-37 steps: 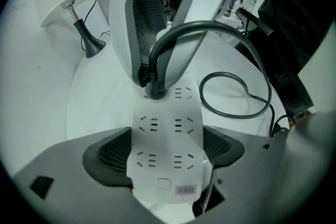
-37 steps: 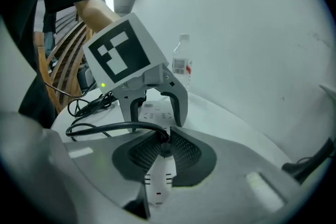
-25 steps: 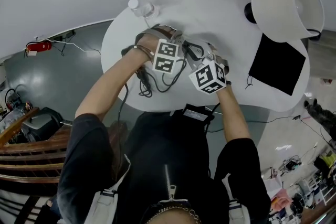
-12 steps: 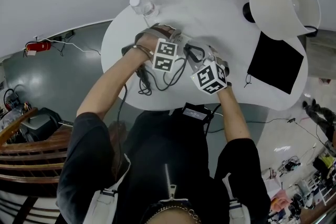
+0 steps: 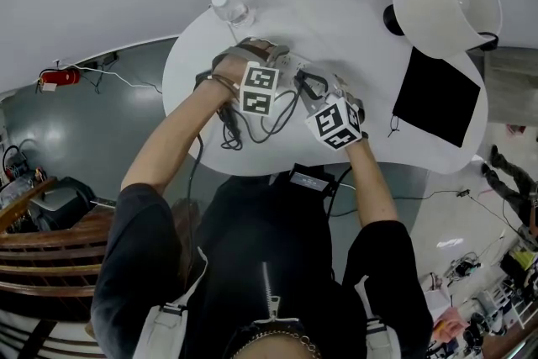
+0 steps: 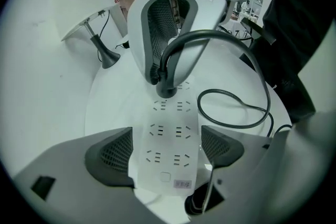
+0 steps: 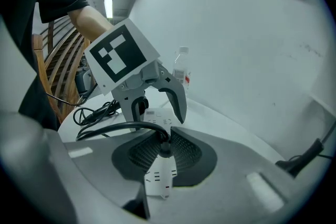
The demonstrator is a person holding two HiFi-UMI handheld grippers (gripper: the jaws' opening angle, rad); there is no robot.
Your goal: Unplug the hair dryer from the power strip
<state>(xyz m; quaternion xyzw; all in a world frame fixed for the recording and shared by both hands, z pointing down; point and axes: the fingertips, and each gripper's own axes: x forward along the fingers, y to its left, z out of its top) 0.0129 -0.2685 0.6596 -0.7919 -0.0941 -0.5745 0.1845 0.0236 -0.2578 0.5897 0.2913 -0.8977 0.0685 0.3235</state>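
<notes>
One power strip [image 6: 168, 155], one plug [image 6: 165, 89], one bottle [image 5: 227, 7], one lamp [image 5: 445, 0].

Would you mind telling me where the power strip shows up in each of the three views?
Left gripper view: lower centre, the power strip gripped by the left gripper.
Right gripper view: bottom centre, running from under the right gripper towards the left gripper.
Head view: it lies between the two grippers and cannot be picked out.
Shared landmark: the black plug in the strip, gripped by the right gripper, shows in both gripper views.
</notes>
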